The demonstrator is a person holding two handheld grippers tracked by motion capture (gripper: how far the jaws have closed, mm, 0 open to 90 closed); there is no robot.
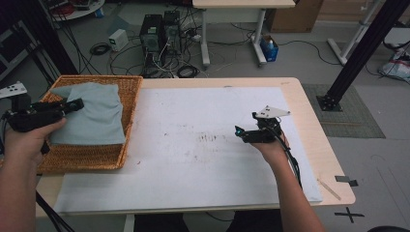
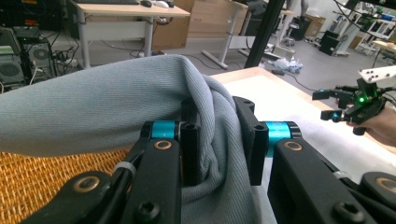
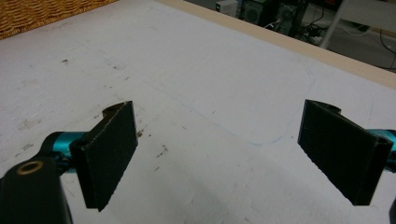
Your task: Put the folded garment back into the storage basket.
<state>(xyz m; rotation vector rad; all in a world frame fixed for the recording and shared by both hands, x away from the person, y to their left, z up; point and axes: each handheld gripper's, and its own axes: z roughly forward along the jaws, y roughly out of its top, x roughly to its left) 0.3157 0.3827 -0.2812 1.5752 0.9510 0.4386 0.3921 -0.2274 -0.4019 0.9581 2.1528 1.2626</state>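
A folded grey cloth (image 1: 92, 116) lies in a wicker basket (image 1: 92, 162) at the table's left end. My left gripper (image 1: 77, 105) reaches over the basket from the left, shut on a fold of the cloth. In the left gripper view the grey cloth (image 2: 93, 107) bunches between the two black jaws of my left gripper (image 2: 217, 135), above the basket's weave (image 2: 32, 177). My right gripper (image 1: 240, 133) hovers over the white mat (image 1: 193, 145) at the right, pointing left. Its jaws stand wide open in the right gripper view, with nothing in my right gripper (image 3: 224, 149).
The white mat (image 3: 210, 70) covers most of the wooden table (image 1: 309, 121) and shows faint stains at its middle. Beyond the table's far edge are computer towers (image 1: 159, 34), cables and a desk. A black frame post (image 1: 358, 53) stands at the right.
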